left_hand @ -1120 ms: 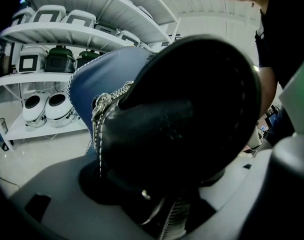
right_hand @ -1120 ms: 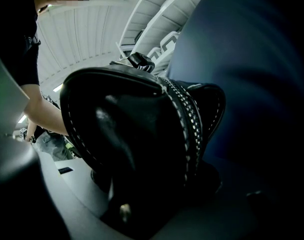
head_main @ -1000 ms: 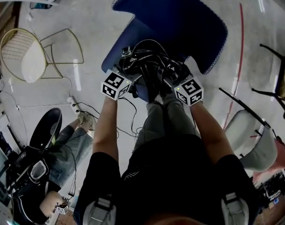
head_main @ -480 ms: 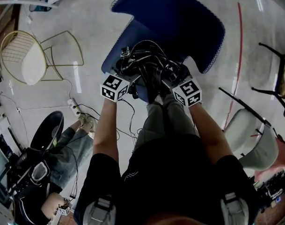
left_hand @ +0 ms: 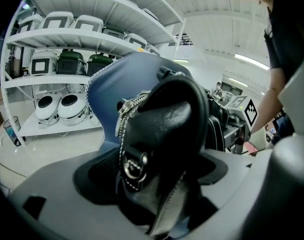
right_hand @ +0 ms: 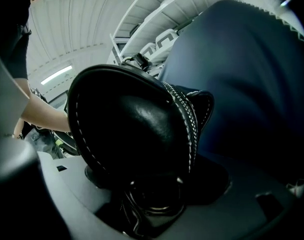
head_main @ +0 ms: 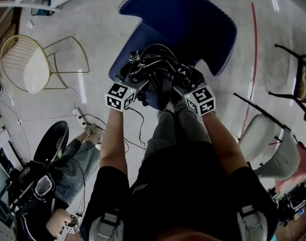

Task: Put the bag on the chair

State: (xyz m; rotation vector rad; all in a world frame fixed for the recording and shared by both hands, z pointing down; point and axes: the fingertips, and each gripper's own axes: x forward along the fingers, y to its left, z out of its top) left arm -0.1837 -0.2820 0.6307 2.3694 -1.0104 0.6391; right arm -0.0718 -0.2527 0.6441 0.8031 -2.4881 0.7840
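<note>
A gold wire chair with a white seat pad (head_main: 29, 67) is standing on the pale grey concrete floor (head_main: 87, 14). A white power strip (head_main: 77, 113) is lying nearby. A person in blue jeans (head_main: 75, 157) is sitting at lower left. A white shell chair (head_main: 273, 149) is standing at right.

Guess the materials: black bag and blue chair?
Bag: likely leather or faux leather, black with a soft sheen, white contrast stitching, metal-looking ring. Chair: blue, matte, looks fabric-covered, pale zigzag edge trim; shell underneath not visible.
</note>
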